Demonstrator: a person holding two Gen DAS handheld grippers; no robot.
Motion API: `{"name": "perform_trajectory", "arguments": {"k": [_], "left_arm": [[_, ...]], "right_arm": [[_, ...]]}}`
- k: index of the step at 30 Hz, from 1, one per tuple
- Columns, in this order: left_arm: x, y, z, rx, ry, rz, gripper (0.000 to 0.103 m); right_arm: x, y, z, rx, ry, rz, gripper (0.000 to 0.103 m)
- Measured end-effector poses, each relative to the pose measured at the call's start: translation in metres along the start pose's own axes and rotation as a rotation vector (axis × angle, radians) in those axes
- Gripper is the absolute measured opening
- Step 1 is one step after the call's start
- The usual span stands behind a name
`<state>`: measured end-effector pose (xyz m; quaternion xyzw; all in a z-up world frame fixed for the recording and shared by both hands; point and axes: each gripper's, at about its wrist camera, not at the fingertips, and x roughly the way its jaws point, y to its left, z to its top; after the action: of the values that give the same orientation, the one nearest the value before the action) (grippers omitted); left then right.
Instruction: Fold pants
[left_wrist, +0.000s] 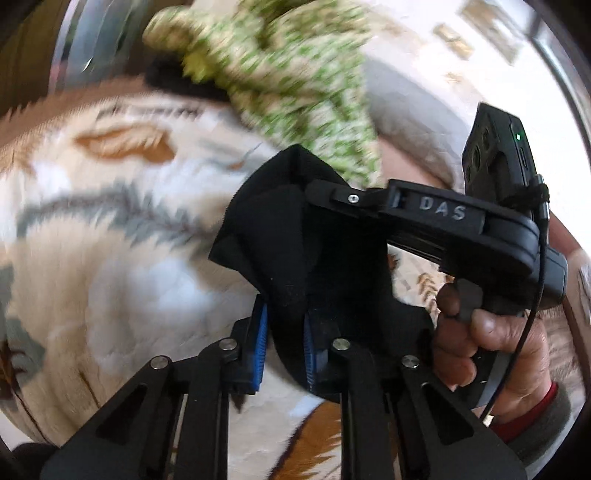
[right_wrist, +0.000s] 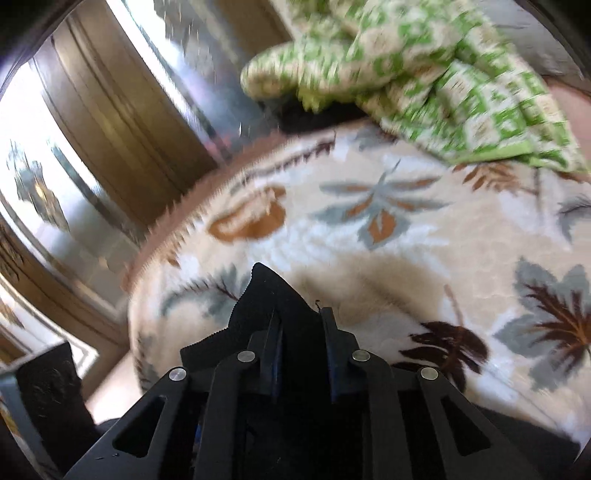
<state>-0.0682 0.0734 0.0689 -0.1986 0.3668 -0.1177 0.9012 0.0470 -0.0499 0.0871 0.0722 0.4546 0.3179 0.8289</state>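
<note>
The pants are black fabric (left_wrist: 280, 229), bunched and lifted above a leaf-patterned blanket (left_wrist: 110, 258). My left gripper (left_wrist: 284, 343) is shut on a thick fold of the black pants between its blue pads. In the left wrist view the right gripper's body, marked DAS (left_wrist: 443, 212), sits just right of the fabric, held by a hand (left_wrist: 487, 332). In the right wrist view my right gripper (right_wrist: 301, 328) is shut on a pointed edge of the black pants (right_wrist: 266, 295). Most of the pants is hidden below the grippers.
A green-and-cream patterned cloth (left_wrist: 295, 74) lies crumpled at the blanket's far edge; it also shows in the right wrist view (right_wrist: 424, 66). Wooden furniture with mirrored panels (right_wrist: 92, 147) stands past the blanket's left edge. The frames are motion-blurred.
</note>
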Motion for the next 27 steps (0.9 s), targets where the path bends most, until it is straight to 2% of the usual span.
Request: {"name": "perform_trajectory", "arguments": {"k": [4, 7, 12, 15, 16, 17, 19, 20, 21, 22, 23, 24, 27], "left_arm": [[-0.029, -0.045, 0.000, 0.132, -0.079, -0.058, 0.013], [-0.038, -0.096, -0.009, 0.258, -0.083, -0.141, 0.013], [-0.023, -0.162, -0.046, 0.403, 0.002, -0.256, 0.013], [0.003, -0.188, -0.073, 0.451, 0.109, -0.296, 0.013], [0.009, -0.193, -0.080, 0.454, 0.141, -0.305, 0.017], [0.019, -0.197, -0.087, 0.465, 0.187, -0.313, 0.020], [0.026, -0.201, -0.094, 0.504, 0.279, -0.344, 0.050], [0.022, -0.200, -0.097, 0.510, 0.302, -0.364, 0.054], [0.012, -0.197, -0.095, 0.517, 0.295, -0.382, 0.060], [0.004, -0.196, -0.096, 0.526, 0.279, -0.385, 0.068], [-0.008, -0.193, -0.092, 0.541, 0.247, -0.379, 0.073], [-0.016, -0.190, -0.091, 0.546, 0.226, -0.370, 0.076], [-0.025, -0.171, -0.077, 0.537, 0.182, -0.310, 0.078]], "right_arm": [[-0.061, -0.001, -0.004, 0.040, -0.126, 0.031, 0.016], [-0.120, -0.010, -0.019, 0.074, -0.236, 0.030, 0.016], [-0.211, -0.057, -0.075, 0.200, -0.363, -0.063, 0.015], [-0.242, -0.101, -0.120, 0.344, -0.383, -0.125, 0.012], [-0.247, -0.112, -0.133, 0.381, -0.377, -0.155, 0.012], [-0.250, -0.123, -0.146, 0.417, -0.369, -0.185, 0.016], [-0.255, -0.142, -0.173, 0.500, -0.340, -0.278, 0.022], [-0.258, -0.150, -0.183, 0.542, -0.323, -0.322, 0.037], [-0.262, -0.156, -0.193, 0.581, -0.316, -0.343, 0.047], [-0.266, -0.160, -0.201, 0.620, -0.325, -0.347, 0.065], [-0.277, -0.164, -0.218, 0.695, -0.390, -0.309, 0.074], [-0.277, -0.164, -0.218, 0.695, -0.390, -0.309, 0.076], [-0.288, -0.165, -0.231, 0.768, -0.464, -0.205, 0.082]]}}
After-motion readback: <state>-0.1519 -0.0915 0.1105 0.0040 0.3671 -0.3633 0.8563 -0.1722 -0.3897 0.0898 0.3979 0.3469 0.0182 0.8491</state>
